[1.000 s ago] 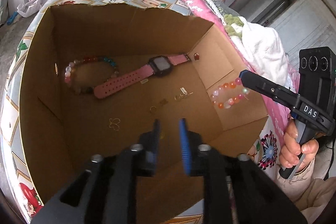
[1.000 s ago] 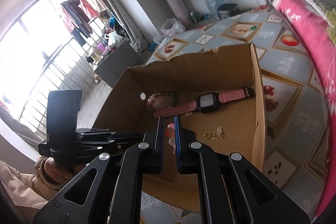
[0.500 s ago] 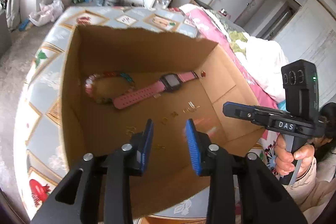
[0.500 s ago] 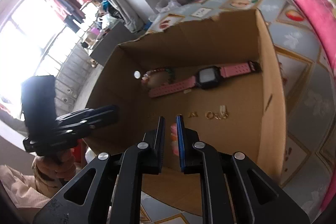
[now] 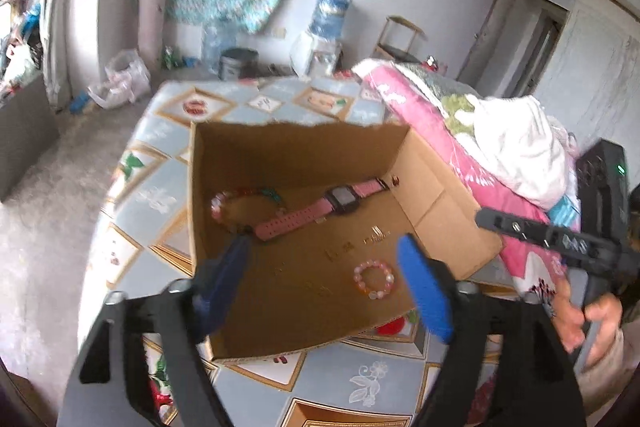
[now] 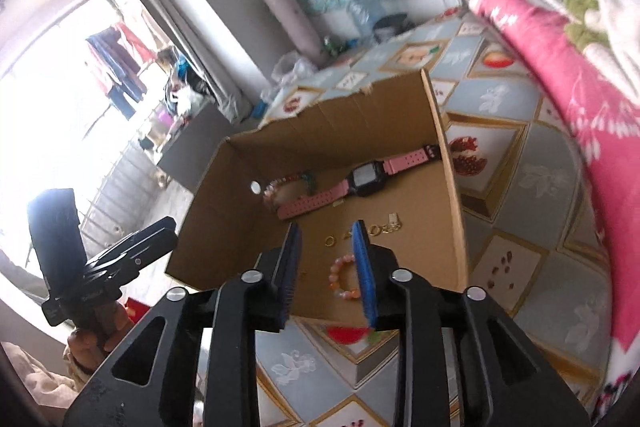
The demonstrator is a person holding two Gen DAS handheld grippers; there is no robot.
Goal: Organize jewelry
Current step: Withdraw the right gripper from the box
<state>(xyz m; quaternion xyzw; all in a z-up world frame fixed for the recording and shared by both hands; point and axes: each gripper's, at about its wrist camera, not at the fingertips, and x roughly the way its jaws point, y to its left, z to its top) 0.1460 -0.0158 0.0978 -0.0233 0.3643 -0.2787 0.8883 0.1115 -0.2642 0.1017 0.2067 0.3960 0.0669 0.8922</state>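
An open cardboard box (image 5: 296, 147) (image 6: 332, 123) stands on the table. On its floor lie a pink watch (image 5: 316, 215) (image 6: 360, 183), a multicoloured bead bracelet (image 5: 240, 203) (image 6: 288, 183), small gold earrings (image 5: 376, 237) (image 6: 388, 227), a gold ring (image 6: 330, 242) and a pink bead bracelet (image 5: 374, 279) (image 6: 342, 277). My left gripper (image 5: 322, 243) hovers above the box's near edge, its jaws opening wide with nothing between them. My right gripper (image 6: 327, 227) is also opening. The pink bracelet lies loose on the box floor below its fingers, untouched by them.
The box rests on a table with a blue-grey patterned cloth (image 5: 160, 195) (image 6: 520, 195). A pink blanket (image 5: 432, 115) (image 6: 560, 67) and white bedding are piled to the right. Bare floor, bags and a water dispenser (image 5: 330, 15) lie beyond the table.
The right gripper let go of the pink bead bracelet, which now lies on the box floor. Both grippers drew back and up from the box, and both sets of jaws spread apart.
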